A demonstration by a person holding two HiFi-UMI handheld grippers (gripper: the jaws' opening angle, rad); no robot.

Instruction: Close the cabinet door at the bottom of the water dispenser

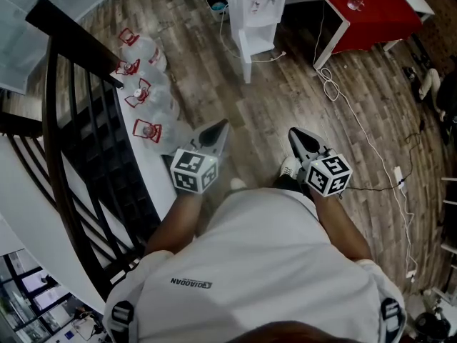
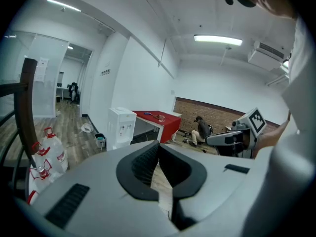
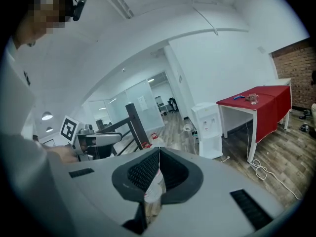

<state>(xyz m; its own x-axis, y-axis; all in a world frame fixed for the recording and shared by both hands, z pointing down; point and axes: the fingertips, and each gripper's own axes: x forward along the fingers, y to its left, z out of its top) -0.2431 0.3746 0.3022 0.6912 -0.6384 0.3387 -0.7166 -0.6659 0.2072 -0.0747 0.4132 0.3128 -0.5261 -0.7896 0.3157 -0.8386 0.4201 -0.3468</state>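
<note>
The wooden floor (image 1: pixel 285 106) is the biggest thing here, and the person stands on it well away from the job. A dark stair railing (image 1: pixel 78 120) curves along their left side. Far across the room is a red worktop (image 1: pixel 371 9), and just beside it stands the white water dispenser (image 1: pixel 260 2). A few big water bottles (image 1: pixel 146 84) with red handles sit by the railing. At the bottom of the dispenser a white panel sticks out toward the room. It looks like the cabinet door (image 1: pixel 248 56) hanging open, though it is small from here. The left gripper (image 1: pixel 223 127) is held out in front, with its jaws pressed together and nothing between them. The right gripper (image 1: pixel 294 134) is pressed together too, and it is empty as well. A thin white cable (image 1: pixel 335 91) snakes over the floor from the worktop. I think the step now is just walking over to the dispenser. To do it well, the person should step around the bottles and not trip on the cable. Keeping the jaws together seems fine, because a door needs a push, not a pinch. They should bend low, put a gripper on the free edge of the door, and push slowly until it sits flat.
</note>
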